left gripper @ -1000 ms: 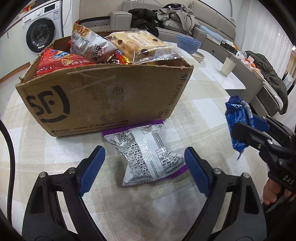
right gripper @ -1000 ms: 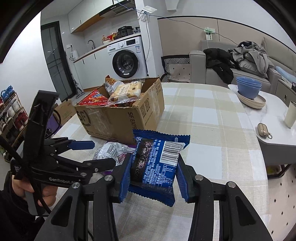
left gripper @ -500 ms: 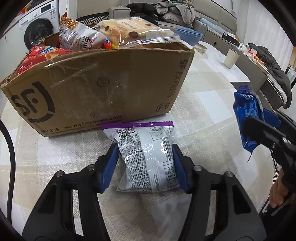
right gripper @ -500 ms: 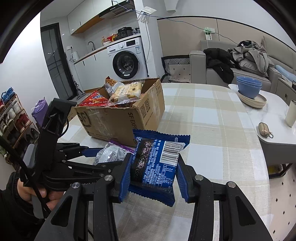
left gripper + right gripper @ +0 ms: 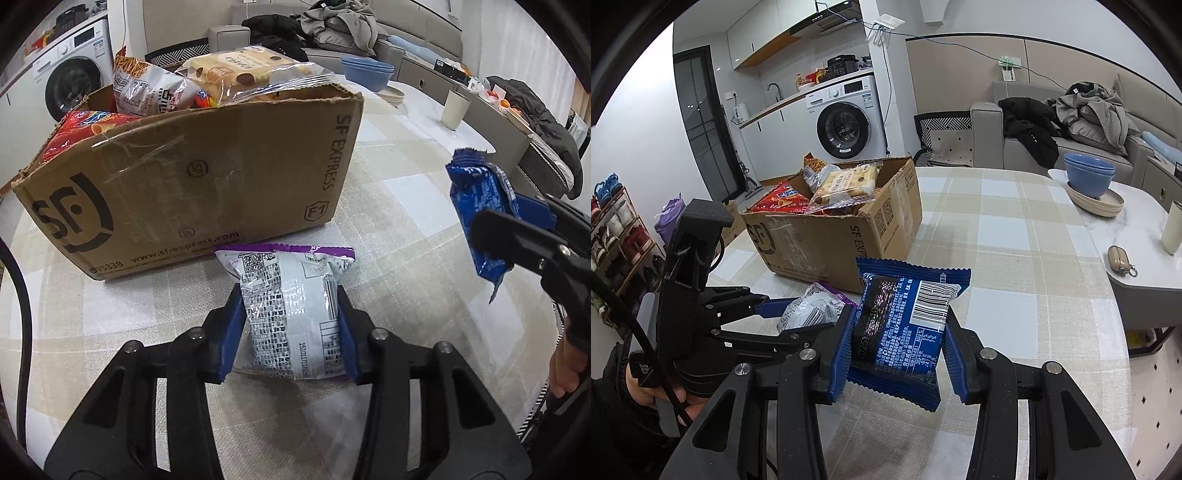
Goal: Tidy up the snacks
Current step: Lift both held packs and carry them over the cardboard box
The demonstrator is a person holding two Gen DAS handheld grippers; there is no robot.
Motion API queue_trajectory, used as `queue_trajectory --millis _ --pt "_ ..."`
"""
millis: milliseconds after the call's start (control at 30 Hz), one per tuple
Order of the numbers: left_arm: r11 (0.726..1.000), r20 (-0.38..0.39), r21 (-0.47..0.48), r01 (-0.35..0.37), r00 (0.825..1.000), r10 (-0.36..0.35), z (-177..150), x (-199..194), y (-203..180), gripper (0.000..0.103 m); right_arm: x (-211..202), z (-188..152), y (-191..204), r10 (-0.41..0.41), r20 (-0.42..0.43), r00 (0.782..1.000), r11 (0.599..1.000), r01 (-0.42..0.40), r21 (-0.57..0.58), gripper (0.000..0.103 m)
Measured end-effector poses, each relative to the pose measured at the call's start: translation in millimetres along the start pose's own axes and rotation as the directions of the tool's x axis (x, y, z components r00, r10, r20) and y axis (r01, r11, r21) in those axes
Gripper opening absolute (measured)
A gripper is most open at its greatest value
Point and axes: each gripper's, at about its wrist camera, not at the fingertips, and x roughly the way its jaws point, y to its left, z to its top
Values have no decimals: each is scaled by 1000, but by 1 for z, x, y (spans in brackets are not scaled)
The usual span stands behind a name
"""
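Observation:
My left gripper (image 5: 290, 325) is shut on a silver and purple snack packet (image 5: 291, 306) that lies on the checked tablecloth, just in front of the cardboard SF Express box (image 5: 207, 184). The box holds several snack bags, among them a red one (image 5: 79, 127) and a biscuit pack (image 5: 240, 72). My right gripper (image 5: 899, 332) is shut on a blue snack packet (image 5: 905, 325) and holds it above the table, right of the box. The blue packet also shows in the left wrist view (image 5: 480, 206). The left gripper and its packet (image 5: 809, 314) show in the right wrist view.
Stacked blue bowls (image 5: 1089, 179) on a beige plate, a white cup (image 5: 1172, 230) and a small pouch (image 5: 1119, 258) stand at the table's far right. A sofa with clothes (image 5: 1071, 122) and a washing machine (image 5: 846, 125) are behind the table.
My left gripper moved forward around the silver and purple packet and closed on it. My right gripper kept holding the blue packet almost still.

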Motion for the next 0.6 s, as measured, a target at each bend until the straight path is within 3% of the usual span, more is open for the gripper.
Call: queue_trajectory --millis 367,600 --pt "998 59 -16 55 997 -54 -14 -30 11 41 -2 0 6 -1 16 1000 1000 1 -10 45" --pt "998 108 -32 55 993 -52 -21 -60 26 41 0 0 15 7 23 1000 1000 -6 -22 45"
